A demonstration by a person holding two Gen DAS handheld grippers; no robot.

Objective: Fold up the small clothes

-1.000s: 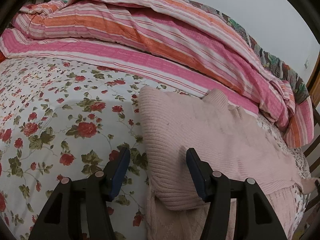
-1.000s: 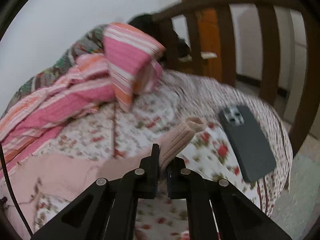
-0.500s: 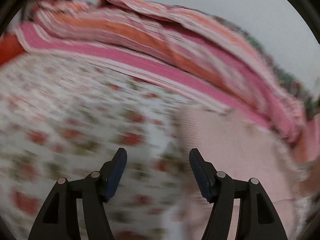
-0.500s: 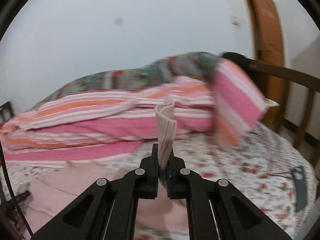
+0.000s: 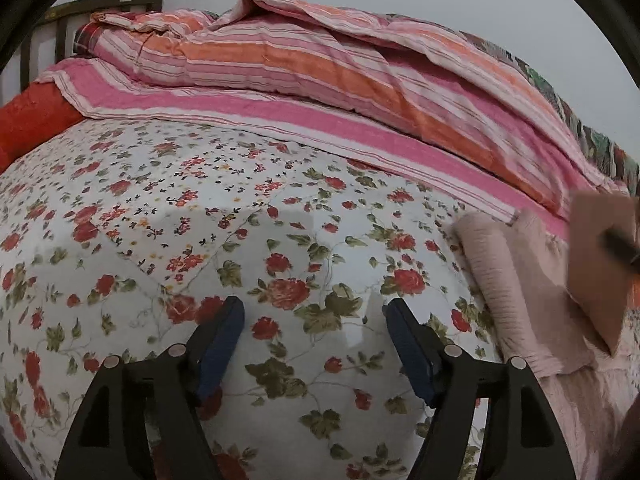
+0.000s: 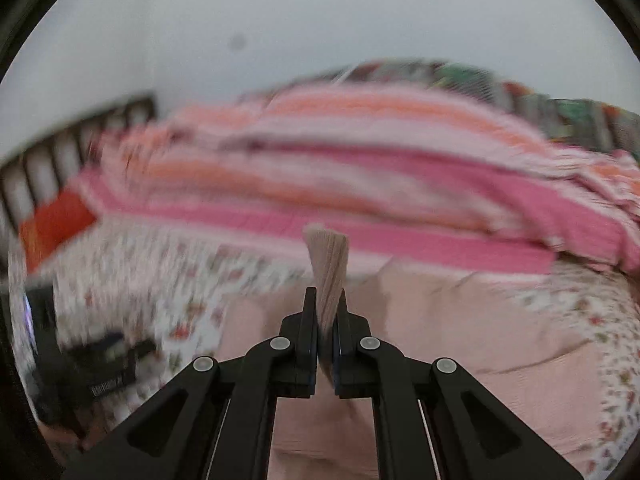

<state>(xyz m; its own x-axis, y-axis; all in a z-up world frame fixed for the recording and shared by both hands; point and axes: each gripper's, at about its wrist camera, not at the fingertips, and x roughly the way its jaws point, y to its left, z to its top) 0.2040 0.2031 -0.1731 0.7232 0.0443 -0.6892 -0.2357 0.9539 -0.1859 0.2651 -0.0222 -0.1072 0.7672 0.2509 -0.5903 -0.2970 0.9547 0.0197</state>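
Observation:
A pale pink knit sweater lies on the floral bedsheet at the right of the left wrist view, one part folded over. My left gripper is open and empty above bare sheet, left of the sweater. My right gripper is shut on a ribbed cuff of the sweater and holds it up over the sweater's body. The lifted sleeve shows blurred at the right edge of the left wrist view.
A striped pink and orange quilt is piled along the back of the bed. A red pillow and a dark wooden headboard are at the far left. The left gripper shows blurred in the right wrist view.
My left gripper has moved left, off the sweater and over bare sheet. My right gripper has swung left with the cuff, from the foot of the bed to above the sweater's body.

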